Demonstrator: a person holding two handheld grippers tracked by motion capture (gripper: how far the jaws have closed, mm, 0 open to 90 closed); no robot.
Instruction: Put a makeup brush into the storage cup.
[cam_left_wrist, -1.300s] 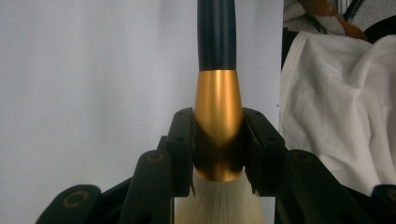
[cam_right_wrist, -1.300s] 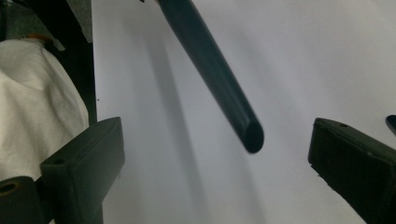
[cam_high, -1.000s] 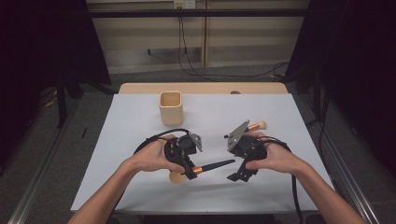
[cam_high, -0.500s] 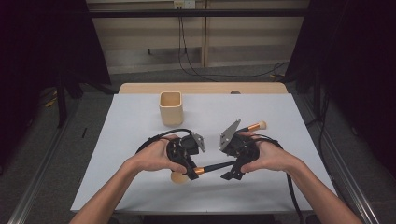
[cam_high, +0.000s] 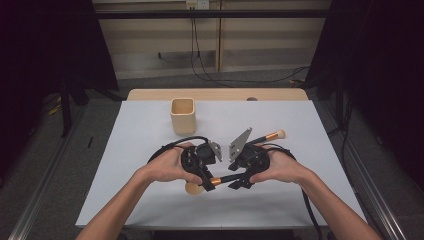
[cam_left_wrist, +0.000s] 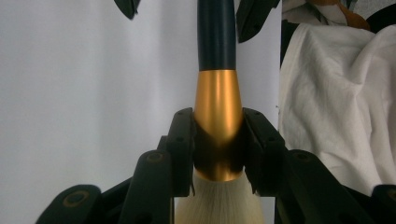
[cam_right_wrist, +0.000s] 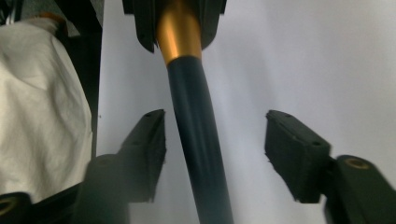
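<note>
The makeup brush (cam_left_wrist: 217, 107) sits low and centre in the high view, held level above the white table (cam_high: 320, 200) between the 2 hands. In the left gripper view its gold ferrule is pinched between the 2 black jaws, cream bristles bulging below them and the dark handle running up the frame. So the left gripper (cam_high: 202, 172) is clamped on the ferrule, jaws narrow.

The right gripper (cam_high: 241, 179) faces it from the right. In the right gripper view the dark handle (cam_right_wrist: 198, 140) runs between its 2 pads (cam_right_wrist: 294, 156) with a gap on the right side and the left pad close beside it, so the jaws are about half open and not yet gripping. They have just been closing, with the handle between them.

This looks like a hand-over: the next move calls for the right jaws to finish closing squarely on the handle before the left lets go.

Compared with 1 second ago, the right gripper has shifted in toward the left one and now straddles the handle. A second brush (cam_high: 267, 136) lies on the table to the upper right, and a tan square cup (cam_high: 183, 116) stands beyond, upper left of centre.
</note>
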